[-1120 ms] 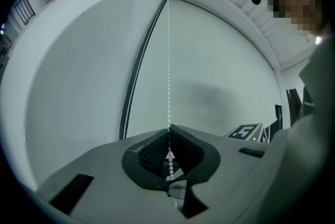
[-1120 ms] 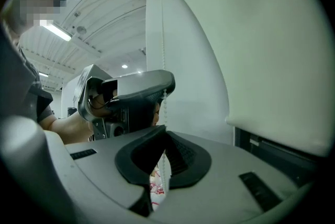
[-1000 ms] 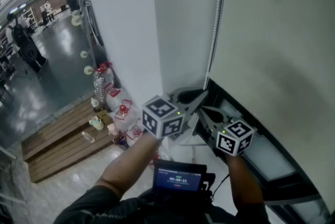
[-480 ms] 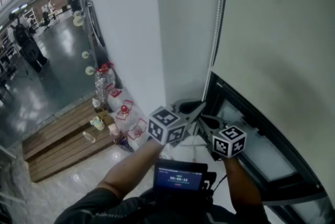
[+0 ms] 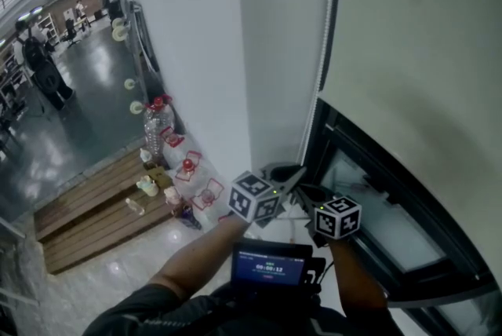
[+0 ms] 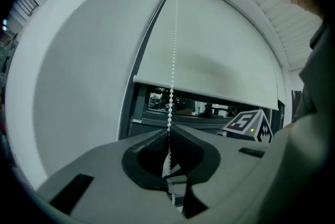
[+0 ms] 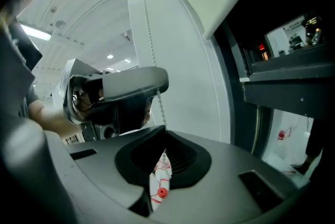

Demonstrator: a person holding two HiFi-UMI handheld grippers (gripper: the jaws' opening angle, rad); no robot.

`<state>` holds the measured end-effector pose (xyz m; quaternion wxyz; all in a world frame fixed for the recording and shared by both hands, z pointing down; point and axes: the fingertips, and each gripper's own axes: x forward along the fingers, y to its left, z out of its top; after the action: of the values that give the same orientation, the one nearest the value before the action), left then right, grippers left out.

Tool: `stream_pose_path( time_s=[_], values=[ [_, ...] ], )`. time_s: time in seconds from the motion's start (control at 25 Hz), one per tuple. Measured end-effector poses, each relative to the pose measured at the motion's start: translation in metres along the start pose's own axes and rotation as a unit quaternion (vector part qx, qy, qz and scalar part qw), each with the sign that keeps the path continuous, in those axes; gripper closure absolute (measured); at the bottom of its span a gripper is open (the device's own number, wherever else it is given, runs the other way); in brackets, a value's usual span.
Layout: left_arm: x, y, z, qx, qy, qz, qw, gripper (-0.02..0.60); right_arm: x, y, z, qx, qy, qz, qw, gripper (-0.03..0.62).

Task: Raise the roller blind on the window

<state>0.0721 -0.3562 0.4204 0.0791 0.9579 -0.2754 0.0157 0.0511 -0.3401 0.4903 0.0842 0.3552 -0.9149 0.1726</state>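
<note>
**A:** Item one: roller blind [image 5: 416,44]. Location?

**B:** Hung over the window [image 5: 369,197]. The cloth covers the upper part, and the hem stops short of the bottom edge. A band of dark glass is bare beneath it.

**A:** Change over the last second?

**B:** Both grippers sit lower in the head view. The hem sits higher, with more glass showing at the window's left edge. Judged: the downward pull is winding the cloth up. The task is under way, though most of the pane is still covered.

**A:** Item two: left gripper [image 6: 168,136]. Condition?

**B:** Jaws closed tight on the bead chain [image 6: 171,74], which runs straight up from them towards the blind's top left corner.

**A:** Item three: right gripper [image 7: 160,139]?

**B:** Jaws likewise pressed together on the same chain, just below the left gripper. The strand drops from one into the other.

**A:** Orientation of the goods?

**B:** The hem's long axis is level, running across the window from left edge to right. The cloth hangs down from the top edge. The chain's long axis is upright, along the window's left edge, beside the white wall [image 5: 196,52].
</note>
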Motion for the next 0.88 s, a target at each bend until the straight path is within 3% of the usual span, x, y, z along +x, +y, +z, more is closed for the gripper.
stream_pose_path(
  time_s=[0.12, 0.28, 0.48, 0.72, 0.88],
  values=[
    [-0.001, 0.003, 0.001, -0.008, -0.001, 0.001, 1.0000, 0.580, 0.002, 0.000, -0.001, -0.004, 0.004, -0.010, 1.000, 0.591],
    [-0.007, 0.012, 0.004, -0.021, -0.002, 0.005, 0.9998, 0.580, -0.013, -0.015, 0.013, -0.049, 0.016, -0.058, 0.997, 0.549],
    [-0.009, 0.018, 0.007, -0.025, -0.005, 0.006, 0.9996, 0.580, -0.048, -0.010, 0.083, -0.074, -0.038, -0.051, 0.995, 0.465],
    [-0.005, 0.017, 0.005, -0.023, 0.001, 0.005, 0.9997, 0.580, -0.059, 0.031, 0.179, -0.119, -0.122, -0.025, 0.985, 0.461],
    [-0.005, 0.013, 0.004, -0.026, 0.001, 0.001, 0.9997, 0.580, -0.051, 0.043, 0.211, -0.144, -0.151, -0.031, 0.977, 0.461]
  ],
)
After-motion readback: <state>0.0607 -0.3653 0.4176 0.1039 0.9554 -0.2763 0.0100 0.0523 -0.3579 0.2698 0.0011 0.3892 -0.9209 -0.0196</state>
